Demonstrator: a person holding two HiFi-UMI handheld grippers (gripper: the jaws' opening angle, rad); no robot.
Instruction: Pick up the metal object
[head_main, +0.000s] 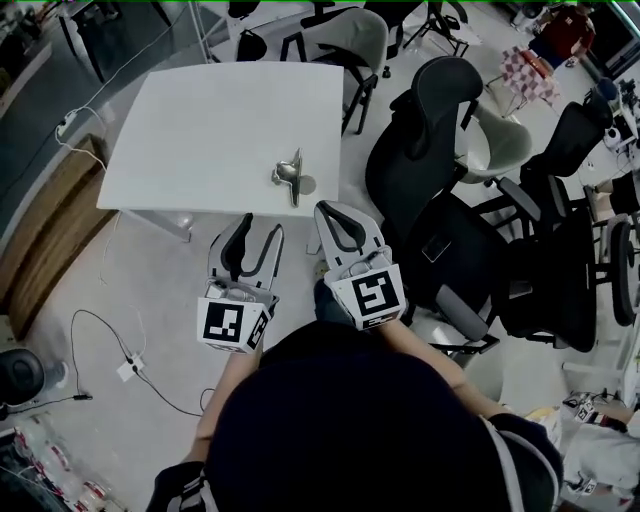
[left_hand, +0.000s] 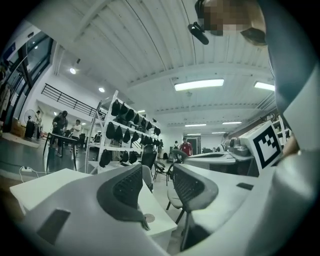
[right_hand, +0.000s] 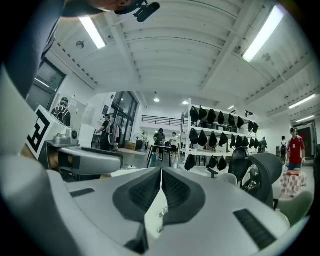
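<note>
The metal object (head_main: 291, 176), a shiny silver piece with a round disc at one end, lies near the front right corner of the white table (head_main: 200, 130). My left gripper (head_main: 258, 232) hangs just off the table's front edge, a little left of the object, open with nothing between its fingers. In the left gripper view the left gripper (left_hand: 157, 172) shows a wide gap, with the table corner (left_hand: 155, 207) beyond it. My right gripper (head_main: 328, 208) is shut and empty at the table's corner, just right of the object. Below the closed right gripper (right_hand: 161, 172), the metal object (right_hand: 161, 214) glints.
Black office chairs (head_main: 440, 130) crowd the right side close to the right gripper. A grey chair (head_main: 355, 40) stands behind the table. Cables (head_main: 110, 340) run over the floor at the left, beside a wooden platform (head_main: 50, 230). Shelves of black bags (right_hand: 220, 127) stand far off.
</note>
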